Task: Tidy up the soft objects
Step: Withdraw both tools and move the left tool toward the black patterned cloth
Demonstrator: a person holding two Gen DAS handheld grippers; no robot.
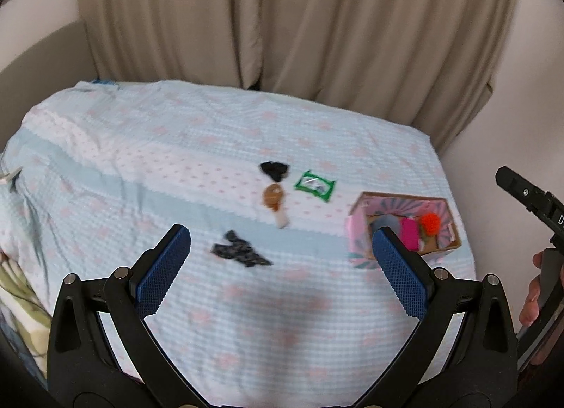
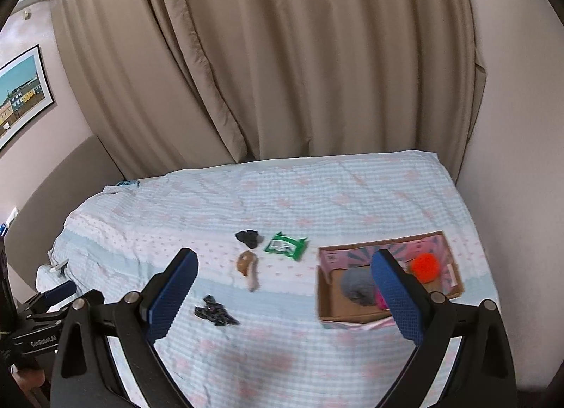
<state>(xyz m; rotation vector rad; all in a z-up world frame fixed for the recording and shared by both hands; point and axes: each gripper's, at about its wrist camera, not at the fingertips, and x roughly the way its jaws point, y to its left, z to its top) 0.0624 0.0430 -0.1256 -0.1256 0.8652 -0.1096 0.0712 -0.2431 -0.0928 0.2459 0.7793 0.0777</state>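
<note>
Left wrist: left tongs (image 1: 282,249) agape, box (image 1: 359,209) ahead.

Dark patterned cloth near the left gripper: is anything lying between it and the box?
Nothing visible does. The dark cloth lies on the bedspread, and only bare bedspread runs from it to the box. The brown toy and green packet lie farther back.

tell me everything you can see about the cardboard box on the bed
The box is open-topped brown cardboard with pink and teal print on its flaps, sitting upright on the bedspread toward its right side. Inside lie an orange pompom, something grey and something pink. Neither gripper touches it.
</note>
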